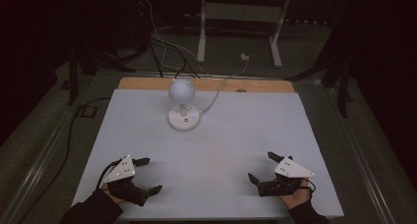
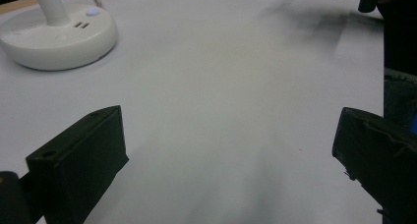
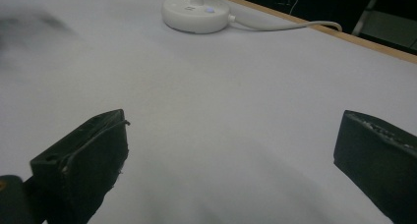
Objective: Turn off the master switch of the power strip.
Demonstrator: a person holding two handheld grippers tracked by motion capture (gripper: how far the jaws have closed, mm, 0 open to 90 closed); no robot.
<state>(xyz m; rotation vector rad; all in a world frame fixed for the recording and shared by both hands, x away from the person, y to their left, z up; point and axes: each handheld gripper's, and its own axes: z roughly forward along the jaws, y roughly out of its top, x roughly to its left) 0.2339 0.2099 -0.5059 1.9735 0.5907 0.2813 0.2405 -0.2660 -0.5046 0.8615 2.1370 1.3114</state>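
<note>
Both our grippers, left gripper [image 1: 148, 175] and right gripper [image 1: 261, 167], gape wide and empty near the worktop's [image 1: 255, 130] near edge. We judge the lamp [image 1: 183, 105], by the far edge, top-heavy and slick; grasp its thin stem.

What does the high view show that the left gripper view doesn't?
High view alone: the lamp's round white head, both of the person's hands, the grey plate on each hand-held gripper, and the dark floor with white frame legs beyond the table.
Left gripper view alone: a close look at the small glowing button and the two slots on the lamp base.
Both share: the white lamp base, the pale table top, and the left hand-held gripper, jaws wide apart with nothing between them.
</note>
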